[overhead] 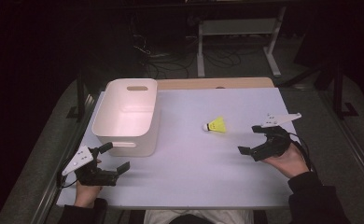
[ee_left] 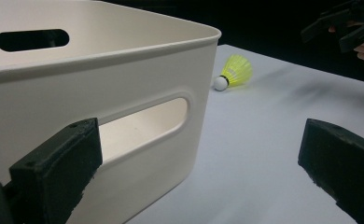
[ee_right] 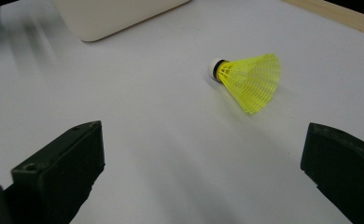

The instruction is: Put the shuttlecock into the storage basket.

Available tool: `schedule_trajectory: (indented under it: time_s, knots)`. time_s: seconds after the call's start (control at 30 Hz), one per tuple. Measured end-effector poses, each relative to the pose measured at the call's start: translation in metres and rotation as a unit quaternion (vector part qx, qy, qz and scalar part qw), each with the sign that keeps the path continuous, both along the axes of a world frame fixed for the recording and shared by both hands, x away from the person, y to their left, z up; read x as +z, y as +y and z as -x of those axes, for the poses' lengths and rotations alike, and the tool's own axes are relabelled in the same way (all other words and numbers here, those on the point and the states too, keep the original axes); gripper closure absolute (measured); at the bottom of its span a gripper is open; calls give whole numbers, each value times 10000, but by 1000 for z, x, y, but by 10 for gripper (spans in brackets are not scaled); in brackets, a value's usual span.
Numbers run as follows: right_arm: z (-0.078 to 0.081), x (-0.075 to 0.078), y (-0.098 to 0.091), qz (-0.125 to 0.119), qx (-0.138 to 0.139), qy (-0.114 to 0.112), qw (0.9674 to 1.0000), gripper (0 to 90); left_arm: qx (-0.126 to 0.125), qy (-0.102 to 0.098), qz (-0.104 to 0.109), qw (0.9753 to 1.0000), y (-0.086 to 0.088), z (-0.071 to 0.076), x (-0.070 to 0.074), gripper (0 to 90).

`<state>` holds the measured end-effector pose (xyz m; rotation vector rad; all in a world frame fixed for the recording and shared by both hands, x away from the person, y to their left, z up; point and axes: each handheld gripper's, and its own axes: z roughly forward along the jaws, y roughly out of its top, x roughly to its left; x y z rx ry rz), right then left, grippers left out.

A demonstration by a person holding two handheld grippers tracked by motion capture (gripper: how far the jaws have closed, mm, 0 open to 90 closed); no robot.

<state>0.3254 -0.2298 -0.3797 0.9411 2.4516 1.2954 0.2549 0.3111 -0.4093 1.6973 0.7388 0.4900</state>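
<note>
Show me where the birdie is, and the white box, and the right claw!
birdie [ee_right: 248, 81], right gripper view, on its yellow skirt.
box [overhead: 126, 109], high view, on its inside wall.
right claw [overhead: 249, 139], high view, midway between its two open tips.

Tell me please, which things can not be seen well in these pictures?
- Bin: in the left gripper view its near wall hides the floor inside; in the right gripper view the top edge cuts it off.
- Shuttlecock: too small in the high view to show its mesh skirt.
- Left gripper and right gripper: in their own views the bottom edge cuts the jaws.
</note>
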Motion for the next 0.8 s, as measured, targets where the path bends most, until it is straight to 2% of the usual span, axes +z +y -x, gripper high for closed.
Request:
schedule_trajectory:
  time_s: [0.4,0.8]
  knots:
    - [-6,3,12,78,180,48,9998,0,3,-5,11,10000,0,0,0,0]
    - [-15,-1,20,171,290,174,9993,0,-15,-13,22,10000,0,1,0,0]
